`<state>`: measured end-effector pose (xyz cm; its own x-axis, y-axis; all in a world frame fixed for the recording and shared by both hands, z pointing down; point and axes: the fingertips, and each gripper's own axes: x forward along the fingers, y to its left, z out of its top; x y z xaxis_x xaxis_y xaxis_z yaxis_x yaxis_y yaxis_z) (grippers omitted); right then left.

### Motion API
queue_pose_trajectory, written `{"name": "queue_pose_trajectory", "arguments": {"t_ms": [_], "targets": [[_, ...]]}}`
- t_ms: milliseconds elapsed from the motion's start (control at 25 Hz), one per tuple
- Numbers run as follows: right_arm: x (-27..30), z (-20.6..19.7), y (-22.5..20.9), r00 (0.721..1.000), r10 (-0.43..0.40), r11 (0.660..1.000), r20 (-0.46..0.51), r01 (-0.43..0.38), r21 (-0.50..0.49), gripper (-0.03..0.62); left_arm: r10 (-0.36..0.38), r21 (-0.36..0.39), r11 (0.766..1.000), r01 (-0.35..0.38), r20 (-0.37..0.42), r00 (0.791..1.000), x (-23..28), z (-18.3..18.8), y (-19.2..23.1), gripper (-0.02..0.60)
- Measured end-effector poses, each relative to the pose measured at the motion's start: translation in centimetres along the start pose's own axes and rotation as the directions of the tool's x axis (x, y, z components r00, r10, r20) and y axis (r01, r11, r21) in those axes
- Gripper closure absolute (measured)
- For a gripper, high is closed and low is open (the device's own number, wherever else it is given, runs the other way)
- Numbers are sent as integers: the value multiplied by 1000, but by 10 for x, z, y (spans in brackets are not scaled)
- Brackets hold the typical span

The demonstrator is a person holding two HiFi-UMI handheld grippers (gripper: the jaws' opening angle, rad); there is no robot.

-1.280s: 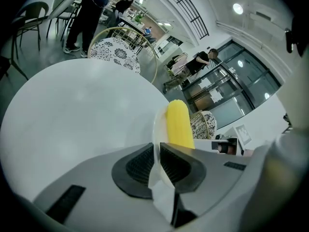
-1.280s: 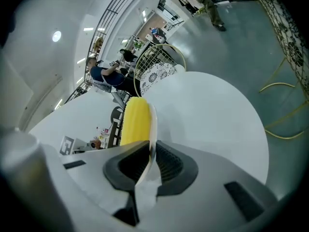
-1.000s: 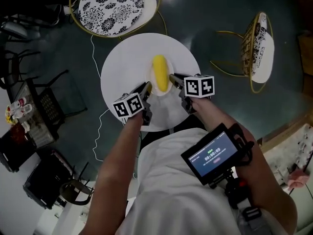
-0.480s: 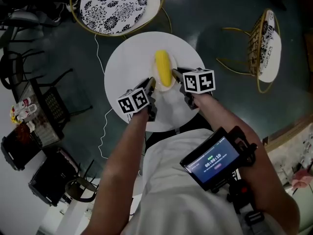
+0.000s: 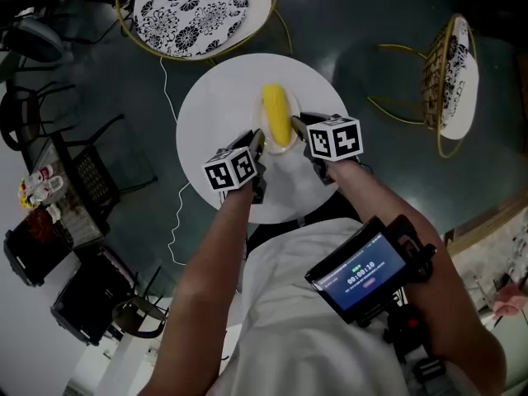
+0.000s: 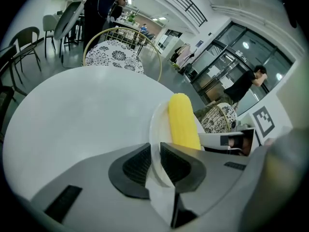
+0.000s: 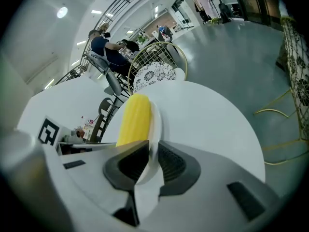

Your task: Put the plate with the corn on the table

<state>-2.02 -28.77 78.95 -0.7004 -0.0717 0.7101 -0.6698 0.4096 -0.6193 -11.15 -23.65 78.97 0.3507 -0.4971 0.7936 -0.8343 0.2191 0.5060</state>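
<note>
A round white table stands on dark floor.

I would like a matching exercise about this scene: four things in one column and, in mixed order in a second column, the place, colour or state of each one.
Column A
1. corn
2. left gripper
3. chair with the patterned cushion
4. table

Column B
a. stands beyond the table's far edge
b. yellow, lies on the plate
c. shut on the plate's rim
d. white, with a round top

Pairs: 1-b, 2-c, 3-a, 4-d
</note>
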Motion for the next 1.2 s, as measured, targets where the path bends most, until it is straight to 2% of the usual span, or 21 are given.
{"name": "queue_pose_trajectory", "arguments": {"t_ms": [280,680,840,880,920,1200], "targets": [[7,2,-4,999,-27,997,-20,25,-71,540,63,63,996,-63,2,998,7,2,2,526],[-18,11,-19,990,-87,996,107,89,-15,542,121,25,992,-124,90,988,-24,8,20,528],[-29,10,-19,987,-84,996,137,87,-13,543,85,32,996,-89,96,992,-33,0,15,530],[-32,9,-19,986,-86,996,143,89,-14,547,74,40,996,-78,96,993,-35,-2,12,553],[-36,9,-18,984,-87,996,154,90,-15,586,60,51,997,-65,95,994,-37,-5,9,575],[-67,-6,-6,970,-74,997,233,67,37,586,-43,120,992,31,99,994,-56,-15,-13,575]]}}
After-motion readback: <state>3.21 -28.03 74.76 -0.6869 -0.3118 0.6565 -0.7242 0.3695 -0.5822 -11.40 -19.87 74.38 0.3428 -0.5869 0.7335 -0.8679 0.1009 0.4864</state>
